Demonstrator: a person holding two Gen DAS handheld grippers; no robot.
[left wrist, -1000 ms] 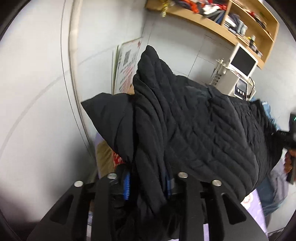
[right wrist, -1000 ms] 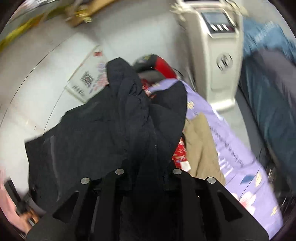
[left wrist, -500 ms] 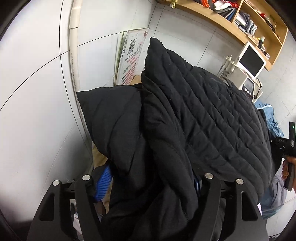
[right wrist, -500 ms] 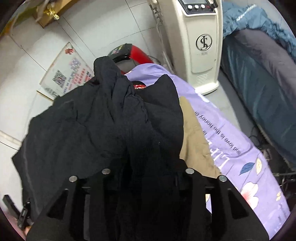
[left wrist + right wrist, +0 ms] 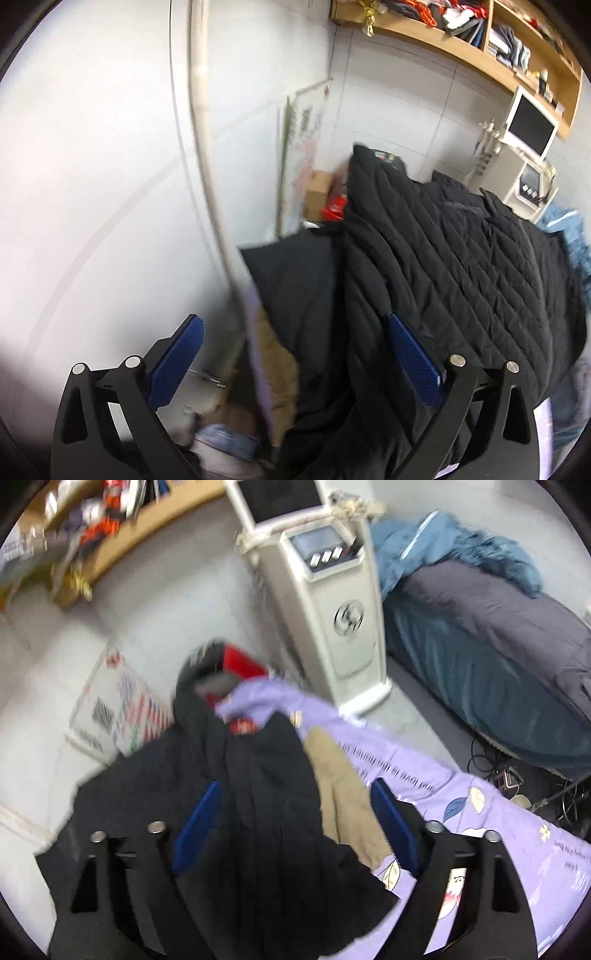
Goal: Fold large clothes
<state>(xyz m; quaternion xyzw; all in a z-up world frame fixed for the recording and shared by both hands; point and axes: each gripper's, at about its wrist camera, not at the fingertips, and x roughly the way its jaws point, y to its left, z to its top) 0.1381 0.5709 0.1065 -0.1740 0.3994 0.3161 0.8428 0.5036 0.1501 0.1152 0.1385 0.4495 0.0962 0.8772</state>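
A large black quilted jacket (image 5: pixel 461 266) lies bunched on a purple floral sheet (image 5: pixel 480 805); it also shows in the right wrist view (image 5: pixel 258 812). My left gripper (image 5: pixel 295 343) is open, its blue pads (image 5: pixel 177 354) spread wide, the jacket's folds lying between and over the right finger. My right gripper (image 5: pixel 295 819) is open too, blue pads (image 5: pixel 391 823) apart, with the jacket's dark cloth loose between them. A tan garment (image 5: pixel 343 801) lies beside the jacket under it.
A white machine with a screen (image 5: pixel 332 590) stands at the bed's far end. A bed with blue and grey covers (image 5: pixel 498 627) is at right. A white wall and pipe (image 5: pixel 207 147) are close on the left. Wooden shelves (image 5: pixel 461 33) hang above.
Both grippers have opened and let go of the jacket, which has dropped lower onto the sheet. Both views are blurred by motion.
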